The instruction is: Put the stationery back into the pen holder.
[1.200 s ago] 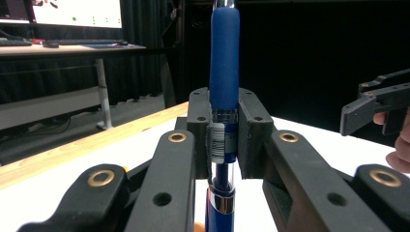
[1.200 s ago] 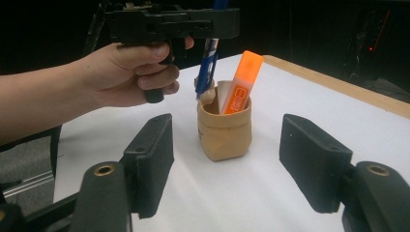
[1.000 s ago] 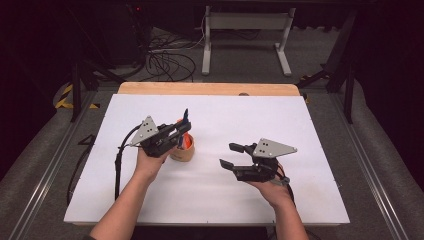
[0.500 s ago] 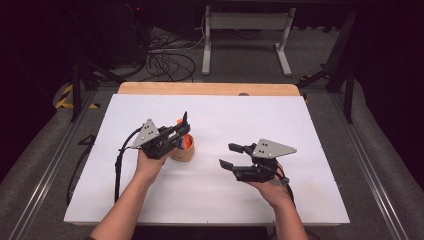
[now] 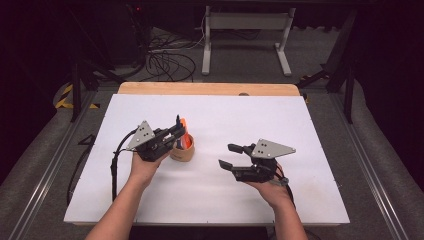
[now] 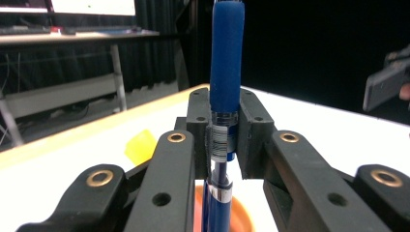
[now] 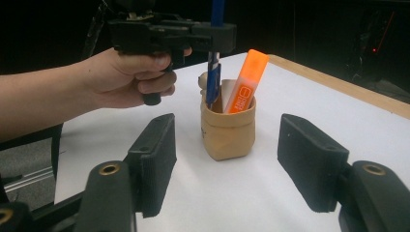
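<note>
the left gripper (image 5: 172, 136) is holding a blue pen (image 6: 225, 87) upright, its jaws clamping the barrel just below the blue grip sleeve. seen from the right gripper view, the pen's lower end is dipping into the mouth of a small tan pouch (image 7: 227, 131), beside an orange highlighter (image 7: 245, 82) that is leaning out of the pouch toward the right. the pouch is standing on the white desk (image 5: 220, 115), a little left of the middle, with the left gripper reaching over it from the left and the left hand (image 5: 145, 167) gripping the tool on the near side. the right gripper (image 5: 229, 156) is hovering well apart to the right of the pouch, pointing left toward it, with its jaws standing partly open and nothing lying between them. in the right gripper view, the pouch is sitting in the gap framed by those two black jaws, farther off on the desk. the right hand (image 5: 272, 187) is supporting its gripper from the near side.
</note>
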### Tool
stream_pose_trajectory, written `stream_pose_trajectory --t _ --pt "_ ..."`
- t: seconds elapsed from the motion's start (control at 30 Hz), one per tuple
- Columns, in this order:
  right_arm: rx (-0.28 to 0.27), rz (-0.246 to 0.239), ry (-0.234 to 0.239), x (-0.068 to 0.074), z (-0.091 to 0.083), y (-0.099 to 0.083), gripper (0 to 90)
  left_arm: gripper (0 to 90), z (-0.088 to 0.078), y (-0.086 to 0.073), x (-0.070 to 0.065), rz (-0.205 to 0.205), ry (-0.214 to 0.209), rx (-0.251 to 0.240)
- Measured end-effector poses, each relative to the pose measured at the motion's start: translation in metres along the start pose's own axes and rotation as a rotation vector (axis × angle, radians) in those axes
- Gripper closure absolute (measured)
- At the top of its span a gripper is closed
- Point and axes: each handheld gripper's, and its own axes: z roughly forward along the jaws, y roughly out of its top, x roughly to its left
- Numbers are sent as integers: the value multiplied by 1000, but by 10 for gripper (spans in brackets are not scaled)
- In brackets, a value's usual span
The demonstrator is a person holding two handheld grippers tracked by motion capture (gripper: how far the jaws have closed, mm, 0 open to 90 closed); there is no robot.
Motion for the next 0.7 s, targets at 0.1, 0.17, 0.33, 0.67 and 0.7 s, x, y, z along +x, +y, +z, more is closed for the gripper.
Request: stream_pose_trajectory --t 0.1,0.17,0.33,0.67,0.7 --pt "0 1 -1 0 0 0 399 783 -3 -4 1 -9 7 2" --pt "1 2 -1 0 0 0 399 783 -5 -5 2 -11 10 6" --pt "4 2 -2 0 1 0 400 782 -5 -8 0 -3 12 28" --pt "6 3 -6 -1 1 -1 402 760 -5 -12 -1 -7 18 50" --pt "6 3 -7 -1 1 -1 402 760 -5 -12 -1 -7 18 50"
